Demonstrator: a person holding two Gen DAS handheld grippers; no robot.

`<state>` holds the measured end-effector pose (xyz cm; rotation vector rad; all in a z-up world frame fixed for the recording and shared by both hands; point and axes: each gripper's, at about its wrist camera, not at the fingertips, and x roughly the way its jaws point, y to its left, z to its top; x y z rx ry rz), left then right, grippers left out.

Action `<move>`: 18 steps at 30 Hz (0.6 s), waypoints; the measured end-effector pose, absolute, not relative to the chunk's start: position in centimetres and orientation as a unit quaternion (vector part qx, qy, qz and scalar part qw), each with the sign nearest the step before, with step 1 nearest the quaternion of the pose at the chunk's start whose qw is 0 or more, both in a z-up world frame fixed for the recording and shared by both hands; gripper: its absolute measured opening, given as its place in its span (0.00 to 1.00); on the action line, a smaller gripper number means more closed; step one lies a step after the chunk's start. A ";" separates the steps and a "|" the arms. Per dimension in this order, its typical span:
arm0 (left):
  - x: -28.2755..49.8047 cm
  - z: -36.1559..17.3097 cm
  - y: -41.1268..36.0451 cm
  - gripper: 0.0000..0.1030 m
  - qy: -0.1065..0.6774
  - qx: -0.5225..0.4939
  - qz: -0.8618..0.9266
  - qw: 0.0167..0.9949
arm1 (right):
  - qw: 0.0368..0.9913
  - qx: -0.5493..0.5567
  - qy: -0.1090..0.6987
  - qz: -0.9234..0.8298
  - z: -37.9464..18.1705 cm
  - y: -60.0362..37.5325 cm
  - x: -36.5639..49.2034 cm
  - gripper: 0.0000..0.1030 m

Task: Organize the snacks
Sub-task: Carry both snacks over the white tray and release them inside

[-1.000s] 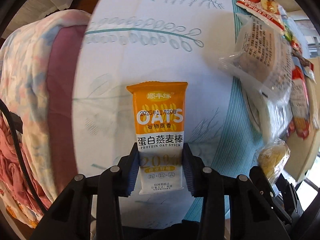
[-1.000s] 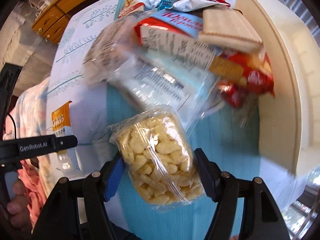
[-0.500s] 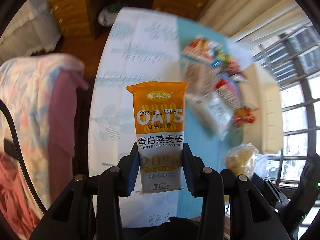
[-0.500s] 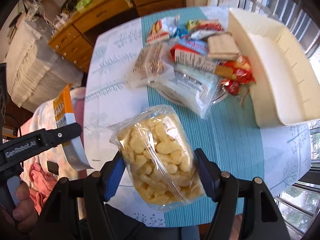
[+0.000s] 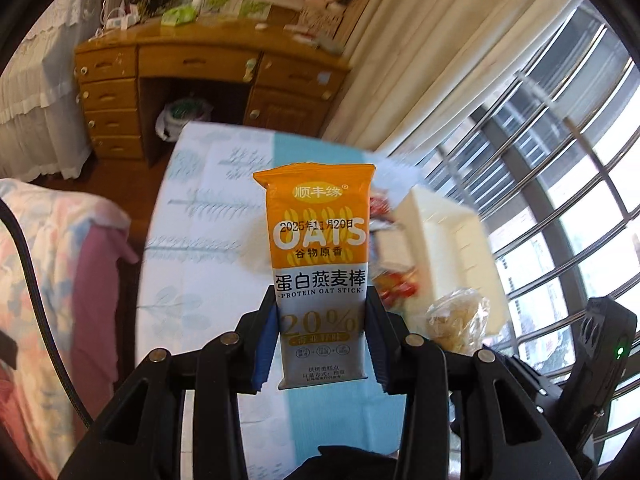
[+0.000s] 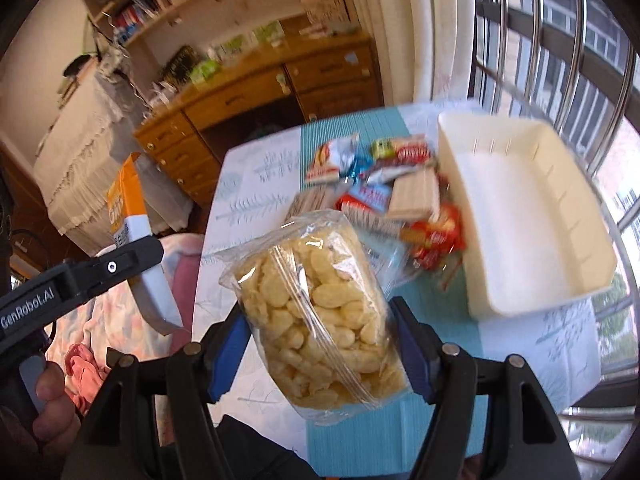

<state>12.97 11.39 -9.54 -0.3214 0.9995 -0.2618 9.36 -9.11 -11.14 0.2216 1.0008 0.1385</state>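
My left gripper (image 5: pixel 320 344) is shut on an orange and white protein oat stick packet (image 5: pixel 320 248), held upright high above the table. The packet also shows in the right wrist view (image 6: pixel 128 216) at the left. My right gripper (image 6: pixel 320 344) is shut on a clear bag of pale yellow puffed snacks (image 6: pixel 320 312), also lifted above the table; that bag shows in the left wrist view (image 5: pixel 456 320). A pile of mixed snack packets (image 6: pixel 392 200) lies on the table beside an empty cream tray (image 6: pixel 520 216).
The table has a white leaf-print cloth with a teal runner (image 6: pixel 360 432). A wooden desk with drawers (image 5: pixel 120 92) stands behind it. A bed with floral bedding (image 5: pixel 48 280) is at the left. Barred windows (image 5: pixel 560 200) are at the right.
Both grippers have risen and tilted up with their snacks. The table and the snack pile now look farther away, and the room's desk and windows have come into view.
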 end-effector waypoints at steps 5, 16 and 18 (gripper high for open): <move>12.4 -7.4 7.8 0.38 0.435 -0.166 -0.150 0.872 | 0.886 0.093 0.446 0.088 -9.5 -12.2 8.9 0.66; 13.3 -5.1 -2.3 0.38 0.376 -0.168 -0.183 0.893 | 0.907 0.054 0.403 0.113 -7.6 -20.3 10.3 0.66; 13.6 -5.1 -3.7 0.38 0.372 -0.169 -0.184 0.894 | 0.908 0.049 0.401 0.115 -7.6 -21.7 10.9 0.66</move>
